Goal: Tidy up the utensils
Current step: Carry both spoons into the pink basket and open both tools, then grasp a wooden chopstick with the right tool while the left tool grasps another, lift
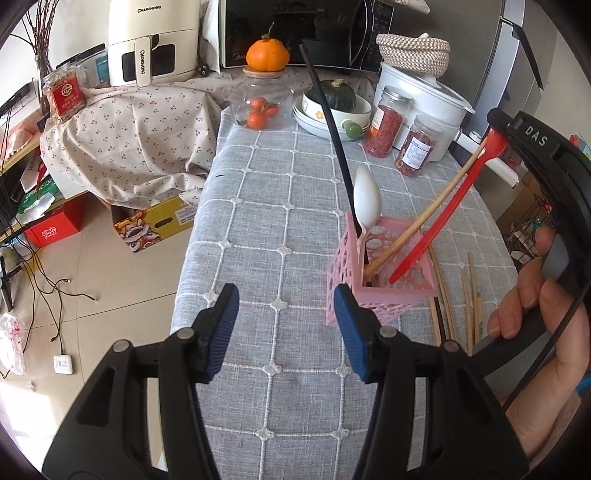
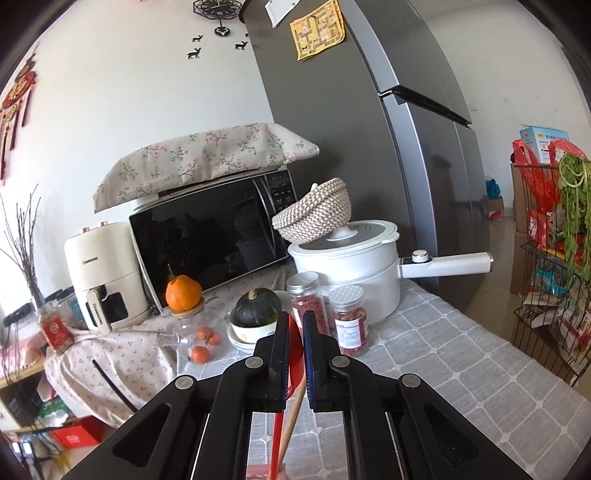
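left view / surroundings: table [image 1: 280, 192] under a grey grid cloth; far edge crowded with microwave [image 1: 291, 33], air fryer [image 1: 147, 40], glass jar [image 1: 260, 99] topped by an orange, stacked bowls [image 1: 332, 114] holding a dark squash, two snack jars [image 1: 400, 136], white electric pot [image 1: 428, 99].
left view / obstruction: nothing between the left gripper [image 1: 286, 317] and the holder; its right pad sits just in front of the holder's near-left corner.
left view / left gripper: jaws wide apart, empty, over the cloth near the table's near edge.
left view / holder: pink perforated utensil holder [image 1: 373, 273], upright, toward the table's right edge.
left view / contents: white spoon [image 1: 366, 199] bowl-up, black stick [image 1: 328, 118], wooden handle [image 1: 421, 218], red spoon [image 1: 443, 210], all leaning out of the holder.
left view / loose items: chopsticks [image 1: 469, 302] flat on the cloth just right of the holder.
left view / right gripper: black body [image 1: 535, 155] at the right, clamped on the red spoon's upper end; a hand on its grip.
right view / right gripper: [image 2: 294, 354] pads nearly together, pinching the red spoon [image 2: 293, 354]; wooden handle [image 2: 291, 417] crosses just below the pads.
right view / holder: only a pink sliver at the bottom edge.
right view only: fridge [image 2: 369, 122], cloth over the microwave [image 2: 207, 236], pot's long handle, wire rack [image 2: 550, 295] with bags and greens.
left view only: spoon, black stick, chopsticks, floor clutter.
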Tool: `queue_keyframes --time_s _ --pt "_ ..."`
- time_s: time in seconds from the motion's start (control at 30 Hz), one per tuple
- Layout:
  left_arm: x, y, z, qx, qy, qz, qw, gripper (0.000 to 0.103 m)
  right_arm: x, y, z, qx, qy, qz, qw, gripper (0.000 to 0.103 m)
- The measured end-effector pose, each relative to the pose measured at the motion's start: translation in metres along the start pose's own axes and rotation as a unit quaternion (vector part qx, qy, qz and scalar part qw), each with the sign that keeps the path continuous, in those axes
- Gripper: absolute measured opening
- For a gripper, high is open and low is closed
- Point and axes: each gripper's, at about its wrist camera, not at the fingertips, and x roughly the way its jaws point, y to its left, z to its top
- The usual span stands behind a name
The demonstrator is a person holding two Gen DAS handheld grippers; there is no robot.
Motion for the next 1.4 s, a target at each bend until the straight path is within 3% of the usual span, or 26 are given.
queue_keyframes --time_s 0.07,0.13,0.2,0.47,0.63,0.9,1.1,1.4 --pt "0.0 0.0 0.0 -0.001 0.0 0.0 1.0 0.056 0.002 0.001 -0.002 -0.001 0.022 0.018 1.0 0.013" --pt "0.0 -0.001 0.001 0.0 0.0 0.001 1.0 0.059 0.003 0.001 -0.003 -0.003 0.042 0.035 0.998 0.031" --pt "-0.001 -0.001 0.001 -0.004 -0.001 -0.003 1.0 0.064 0.001 0.0 -0.002 -0.005 0.057 0.053 0.997 0.041" --pt "-0.004 -0.006 0.001 -0.009 -0.006 -0.018 0.9998 0.08 -0.018 -0.022 0.014 -0.033 0.09 0.096 0.991 0.059" --pt "0.0 -0.016 -0.003 -0.008 0.014 -0.031 0.9994 0.082 -0.026 -0.055 0.022 -0.046 0.107 0.09 0.989 0.07" --pt "0.006 -0.047 -0.01 0.021 0.034 -0.048 0.9981 0.083 -0.018 -0.118 0.021 -0.017 0.171 0.045 0.984 0.073" --pt "0.016 -0.069 -0.016 0.046 0.051 -0.051 0.9963 0.083 -0.006 -0.156 0.01 -0.005 0.236 0.018 0.972 0.075" --pt "0.029 -0.104 -0.024 0.067 0.083 -0.067 0.9921 0.083 0.027 -0.198 -0.03 0.0 0.365 -0.05 0.929 0.076"
